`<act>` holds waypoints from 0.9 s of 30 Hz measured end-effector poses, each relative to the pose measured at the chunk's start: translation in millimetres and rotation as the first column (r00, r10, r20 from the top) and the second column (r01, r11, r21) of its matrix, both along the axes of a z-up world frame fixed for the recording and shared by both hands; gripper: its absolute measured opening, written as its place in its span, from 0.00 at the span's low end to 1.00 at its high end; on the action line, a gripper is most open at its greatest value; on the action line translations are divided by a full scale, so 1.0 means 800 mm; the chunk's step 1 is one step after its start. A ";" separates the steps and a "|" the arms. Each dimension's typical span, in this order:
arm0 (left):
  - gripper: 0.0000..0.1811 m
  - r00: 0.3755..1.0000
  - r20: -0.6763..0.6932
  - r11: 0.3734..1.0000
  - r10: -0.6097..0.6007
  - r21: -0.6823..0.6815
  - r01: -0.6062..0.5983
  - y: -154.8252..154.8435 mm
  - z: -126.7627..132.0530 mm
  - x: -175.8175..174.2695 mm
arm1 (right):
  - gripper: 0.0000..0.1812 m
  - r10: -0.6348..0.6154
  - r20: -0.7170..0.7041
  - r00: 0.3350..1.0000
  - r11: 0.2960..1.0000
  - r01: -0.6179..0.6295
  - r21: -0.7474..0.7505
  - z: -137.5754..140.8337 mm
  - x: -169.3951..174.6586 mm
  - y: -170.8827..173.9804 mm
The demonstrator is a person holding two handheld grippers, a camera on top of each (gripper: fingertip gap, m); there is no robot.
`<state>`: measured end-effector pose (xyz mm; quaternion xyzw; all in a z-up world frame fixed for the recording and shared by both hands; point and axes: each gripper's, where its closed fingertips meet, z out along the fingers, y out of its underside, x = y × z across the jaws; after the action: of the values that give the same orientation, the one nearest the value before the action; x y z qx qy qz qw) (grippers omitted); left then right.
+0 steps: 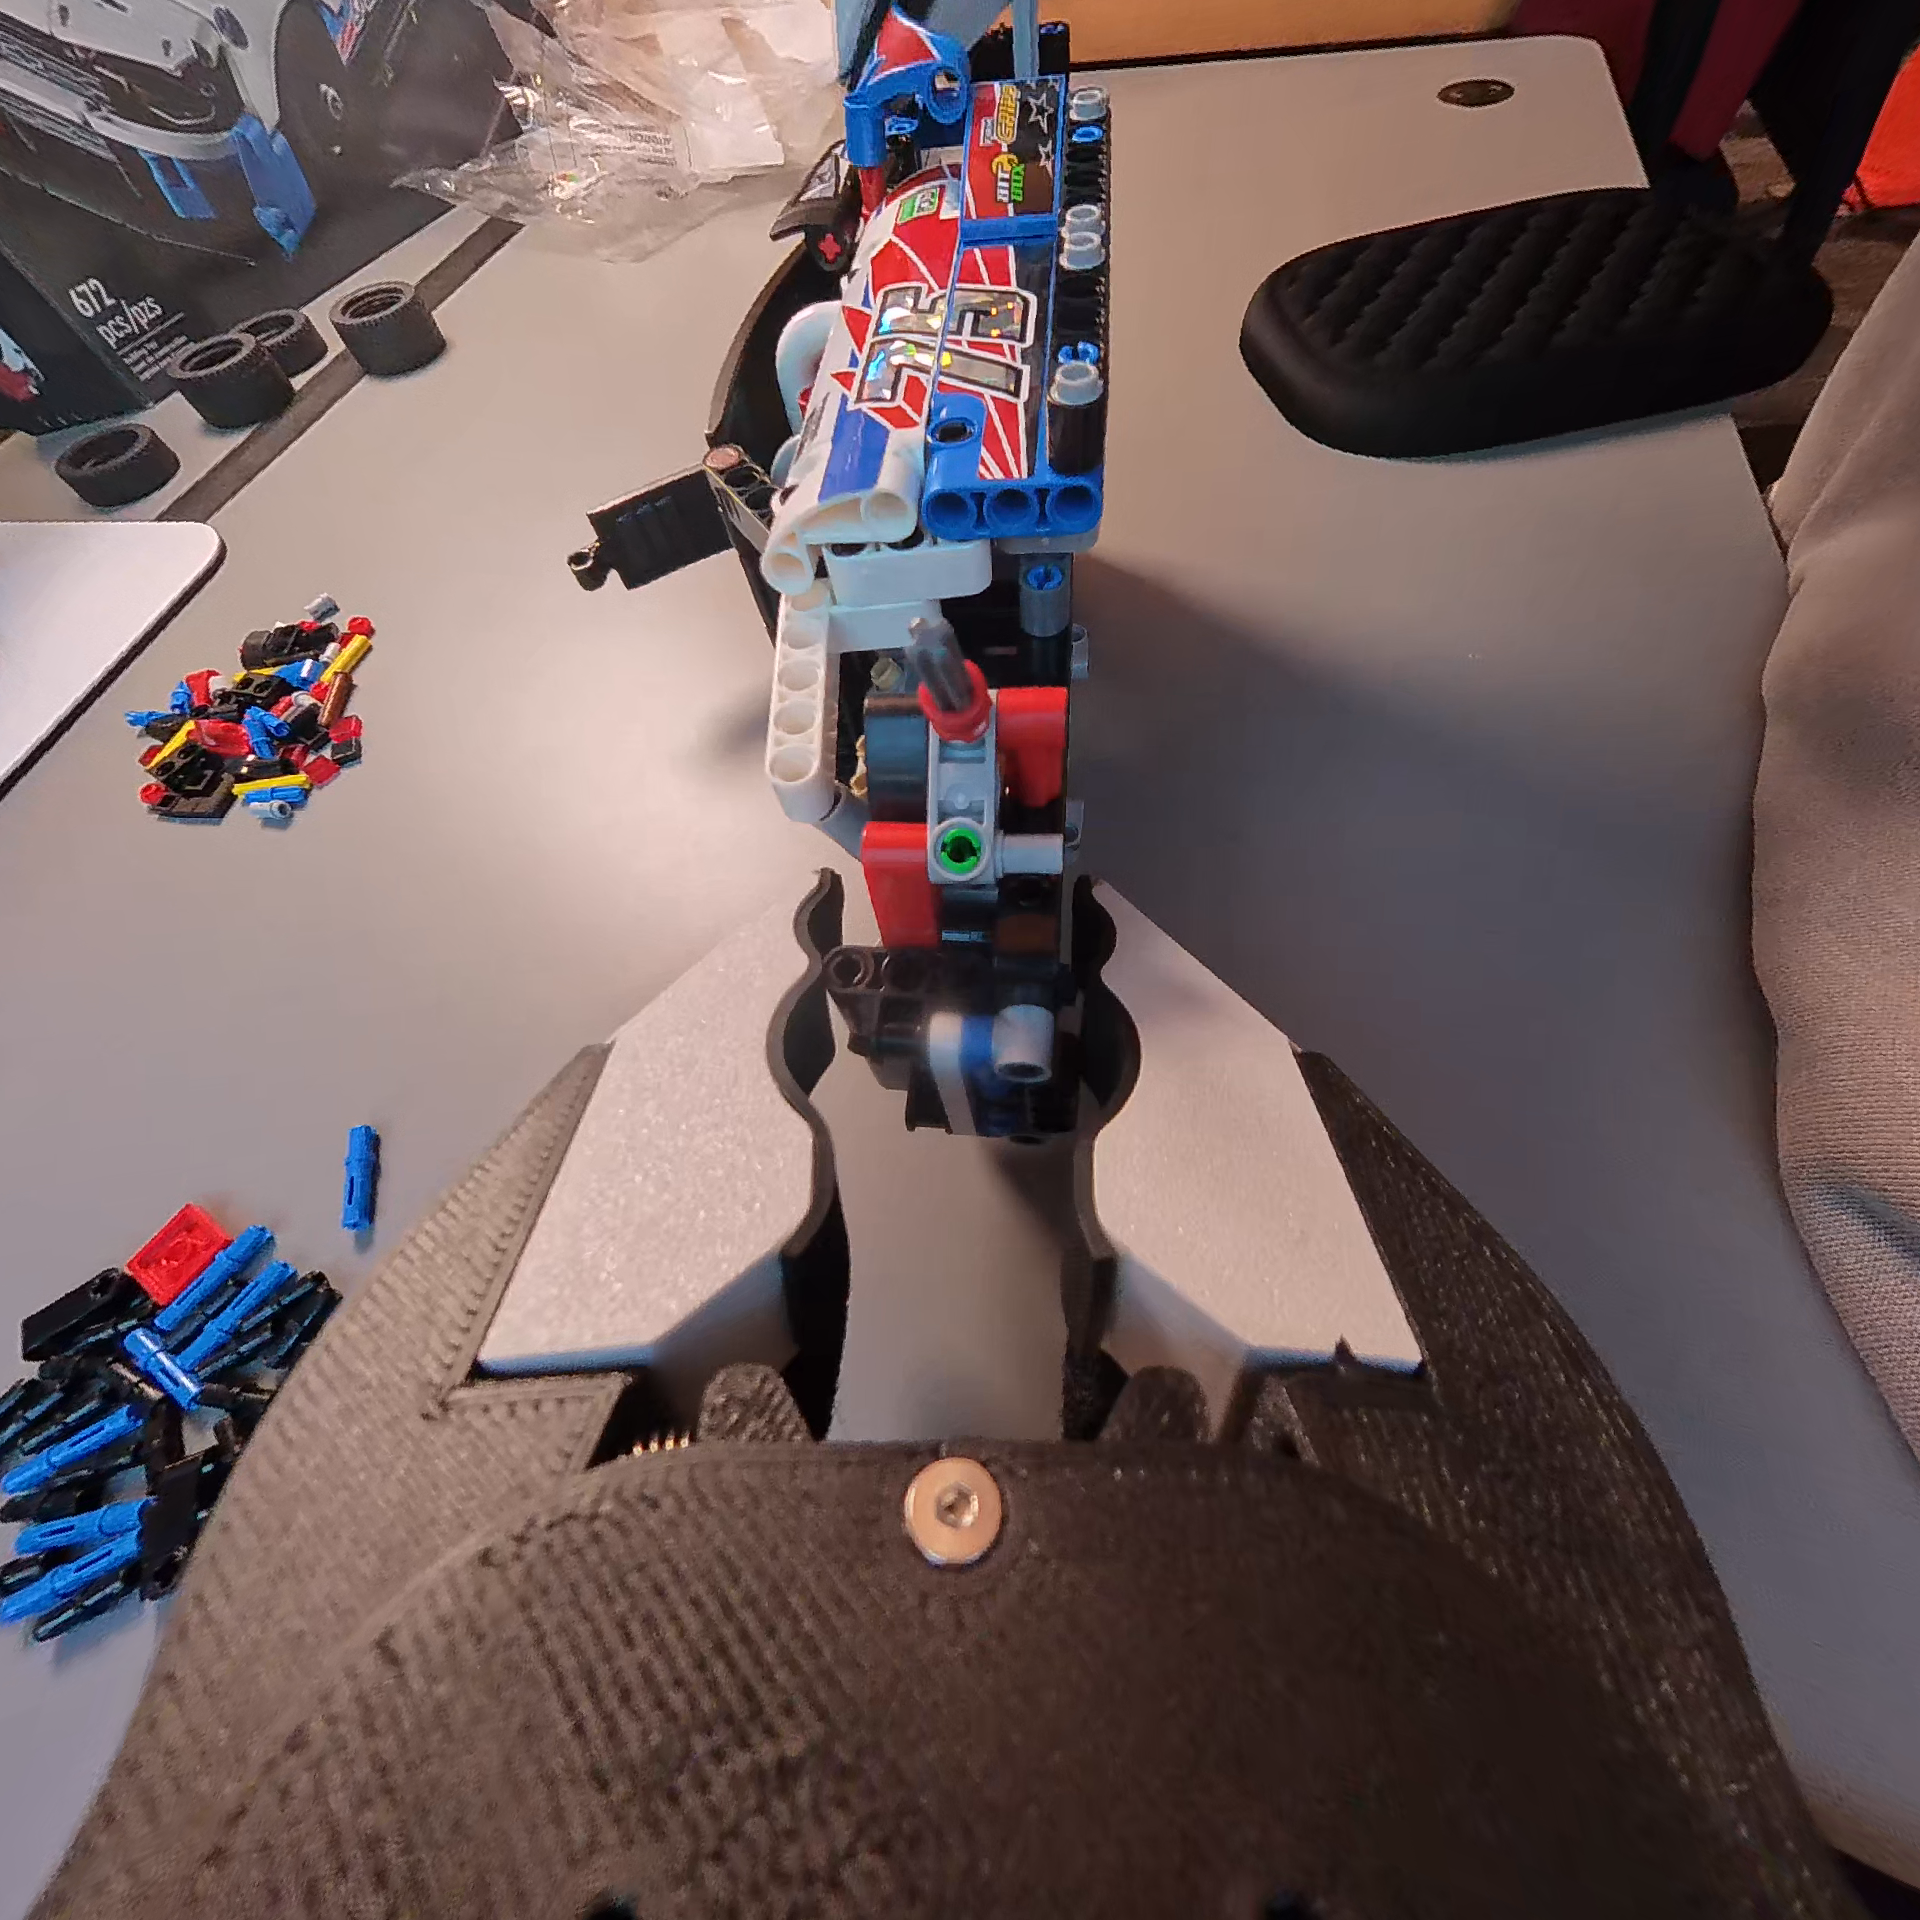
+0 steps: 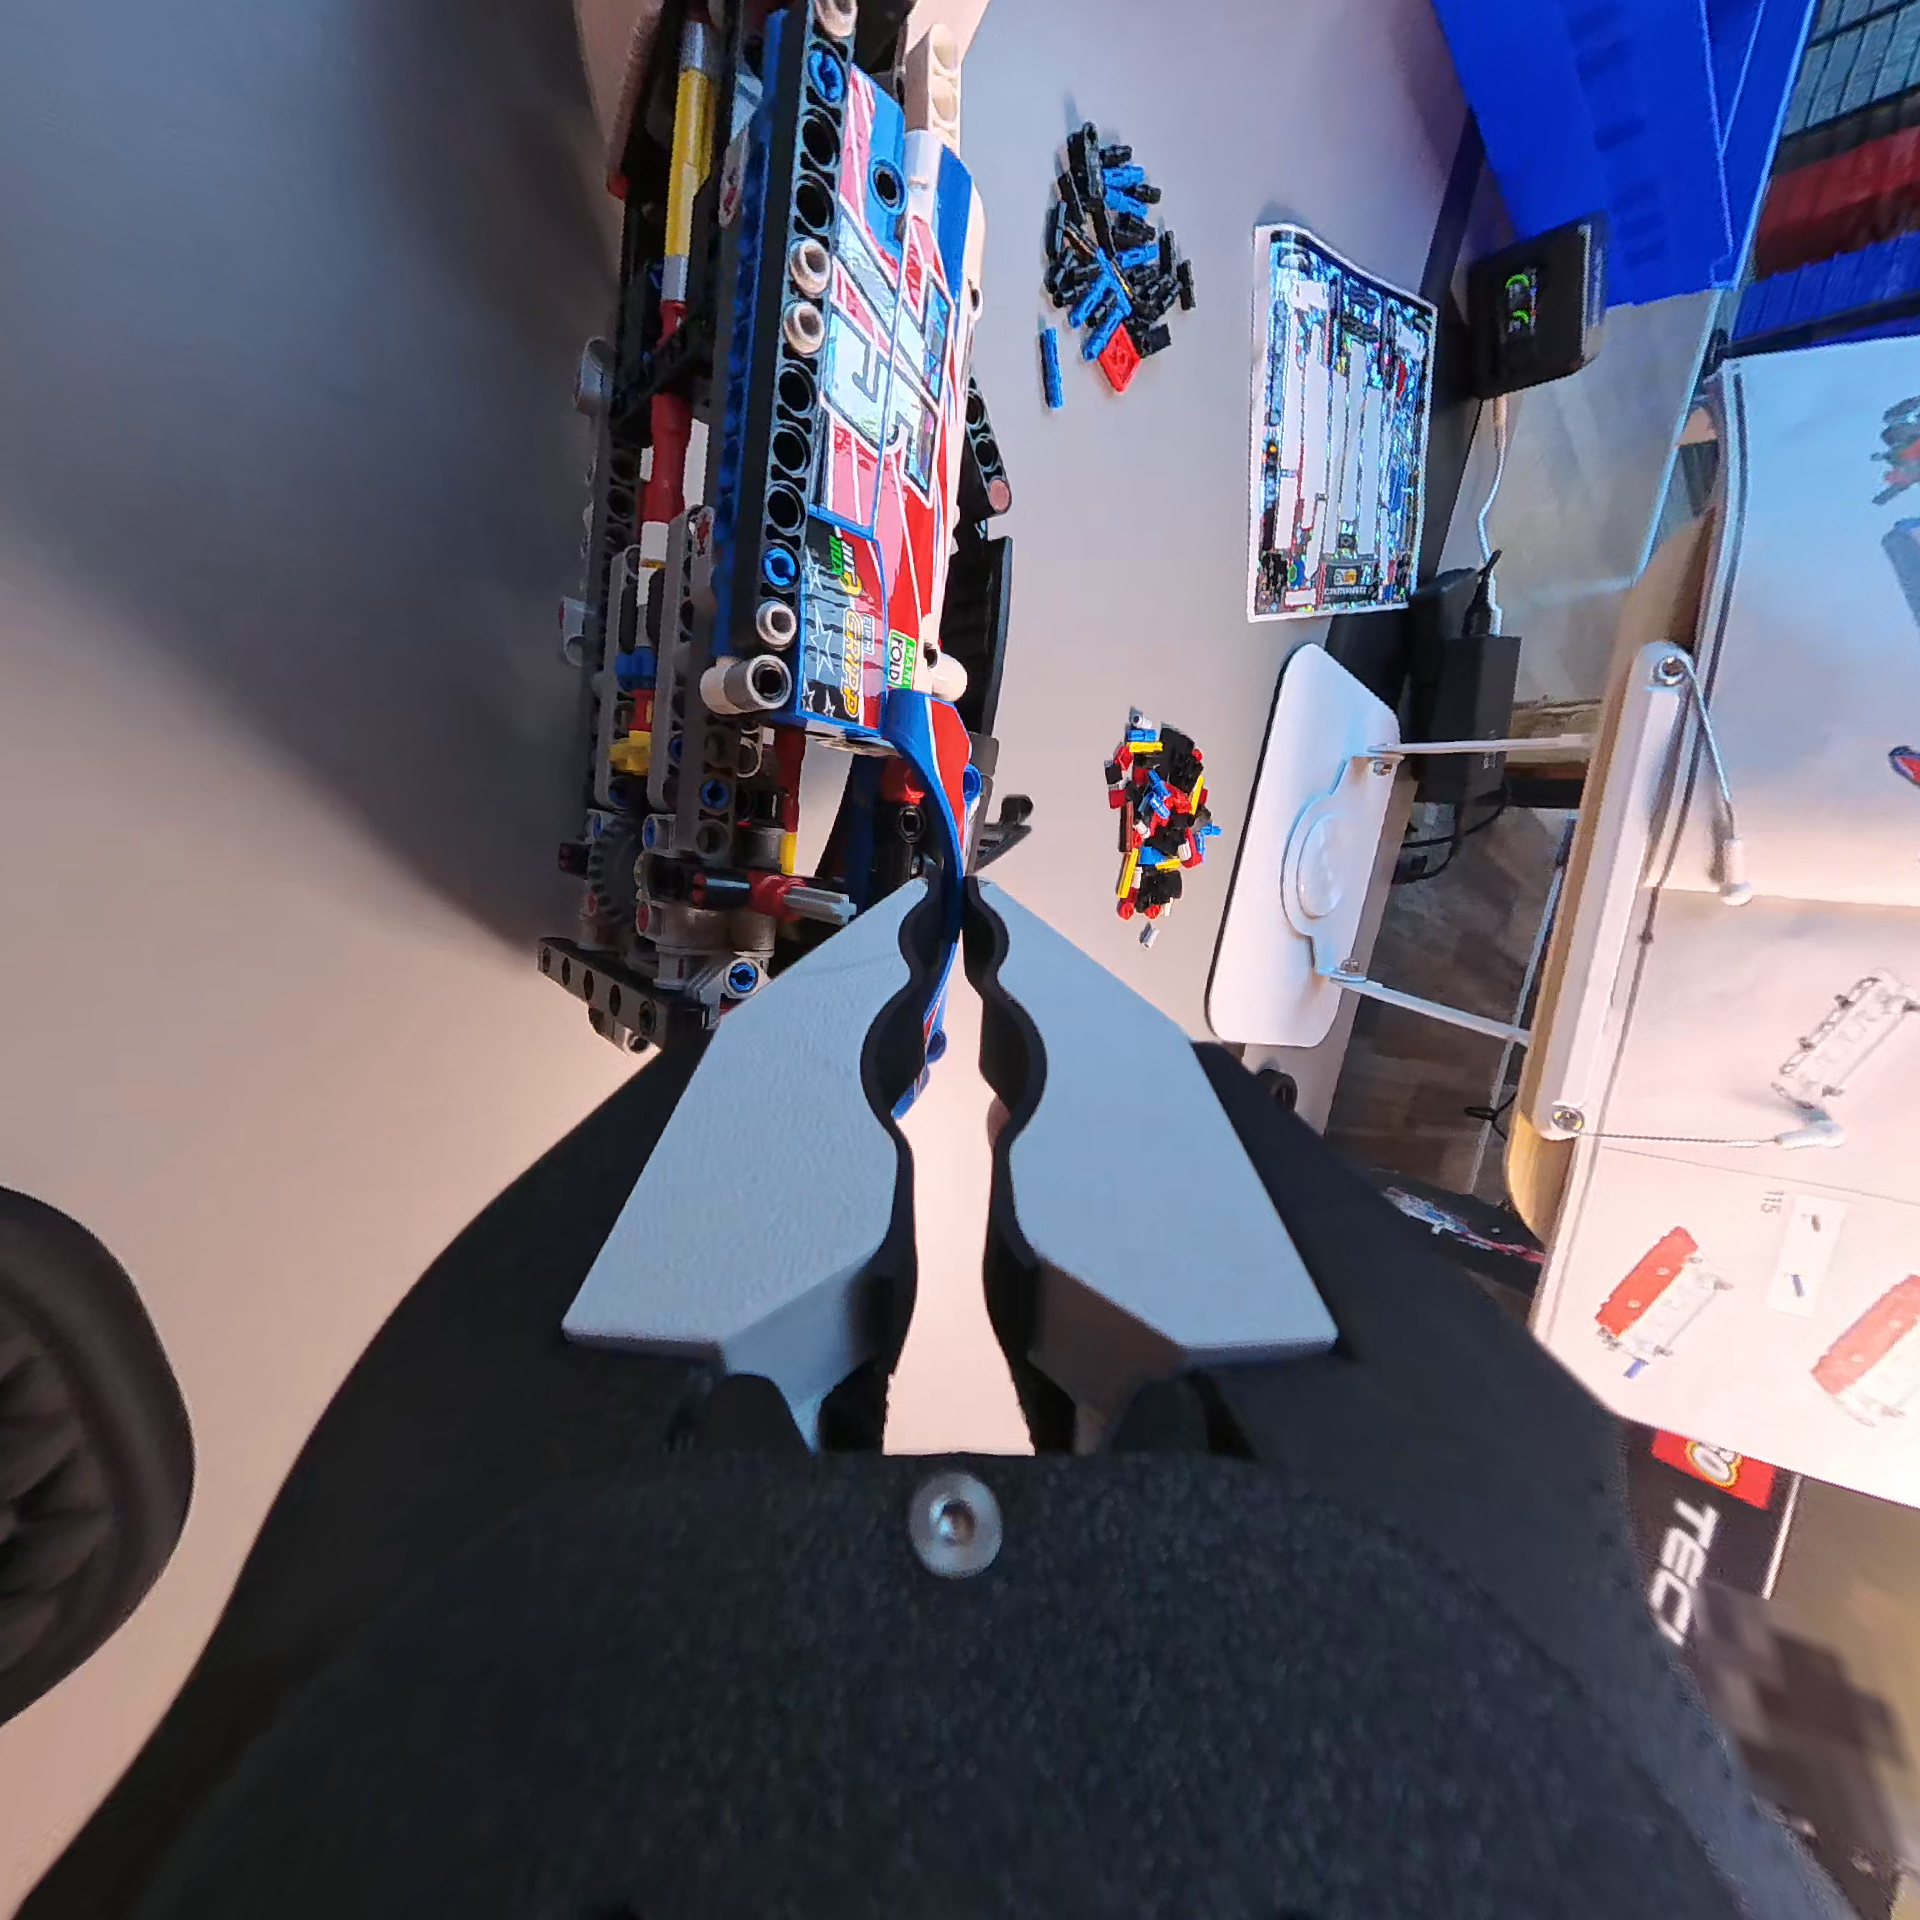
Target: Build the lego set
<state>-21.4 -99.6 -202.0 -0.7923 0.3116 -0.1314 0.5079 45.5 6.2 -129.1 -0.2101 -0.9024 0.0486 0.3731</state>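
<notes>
The partly built lego car [image 1: 966, 416], blue, red and white with stickers, lies on its side on the grey table [image 1: 468, 935]. My left gripper [image 1: 956, 914] is shut on the car's near black end, one finger on each side. In the right wrist view the car [image 2: 831, 416] stretches away from me. My right gripper [image 2: 951, 904] is shut on a blue and red curved panel [image 2: 940, 790] at the car's other end. That panel also shows at the top of the left wrist view [image 1: 914, 73].
Several loose tyres [image 1: 239, 364] lie by the set's box [image 1: 125, 208], with plastic bags [image 1: 623, 114] behind. Two piles of small parts [image 1: 249, 707] [image 1: 135, 1392] and a lone blue pin [image 1: 360, 1176] lie left. A sticker sheet [image 2: 1340, 426] and instruction booklet [image 2: 1766, 935] lie beyond. A black armrest [image 1: 1527, 332] sits right. Tip to tip, the grippers are about 15 cm apart. It is some 25 cm from my right tips to the black armrest [image 1: 1527, 332].
</notes>
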 end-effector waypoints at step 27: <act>0.24 1.000 0.001 1.000 -0.015 0.017 0.015 -0.001 0.001 0.001 | 0.00 0.146 -0.114 0.983 0.974 -0.123 0.188 -0.004 0.004 0.001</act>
<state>-20.5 -100.4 -201.5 -0.7854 0.3186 -0.1331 0.5137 48.9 6.6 -132.6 -0.1101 -0.8896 0.0052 0.4432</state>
